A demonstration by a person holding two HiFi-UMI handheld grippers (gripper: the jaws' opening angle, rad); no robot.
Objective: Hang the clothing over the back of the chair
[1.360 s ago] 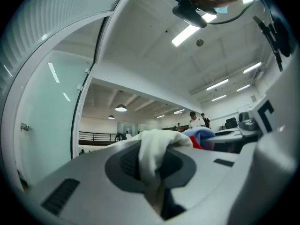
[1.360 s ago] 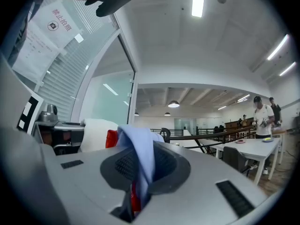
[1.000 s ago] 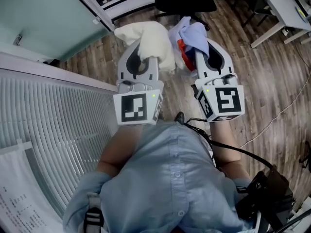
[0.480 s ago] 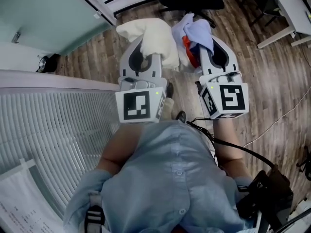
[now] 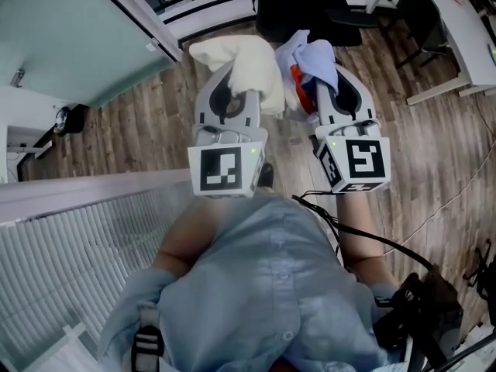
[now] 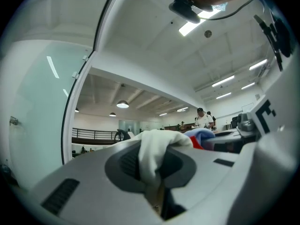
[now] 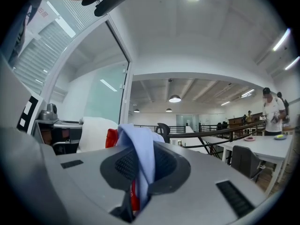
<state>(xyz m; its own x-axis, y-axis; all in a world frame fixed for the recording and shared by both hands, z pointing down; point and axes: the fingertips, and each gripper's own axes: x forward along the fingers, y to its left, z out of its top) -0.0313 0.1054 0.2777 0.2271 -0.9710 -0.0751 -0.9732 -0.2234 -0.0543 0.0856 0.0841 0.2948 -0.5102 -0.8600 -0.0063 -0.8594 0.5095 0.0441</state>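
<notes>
A bundle of clothing hangs between my two grippers over the wooden floor. My left gripper (image 5: 236, 84) is shut on its cream cloth (image 5: 249, 62). My right gripper (image 5: 324, 80) is shut on the pale blue cloth (image 5: 316, 53), which has a red part beside it. A black office chair (image 5: 298, 10) stands just beyond the bundle at the top of the head view. In the left gripper view the cream cloth (image 6: 154, 151) runs down between the jaws of the left gripper (image 6: 152, 175). In the right gripper view the blue cloth (image 7: 140, 149) is pinched in the right gripper (image 7: 138, 175).
A frosted glass wall (image 5: 70, 37) runs along the left. A white slatted surface (image 5: 70, 277) lies at the lower left. White desks (image 5: 457, 14) stand at the upper right, and a thin cable (image 5: 438, 196) trails on the floor at the right. People stand far off in both gripper views.
Both grippers have travelled forward over the floor with the clothing still gripped. The black chair is closer, and the slatted surface has slid back towards the lower left.
</notes>
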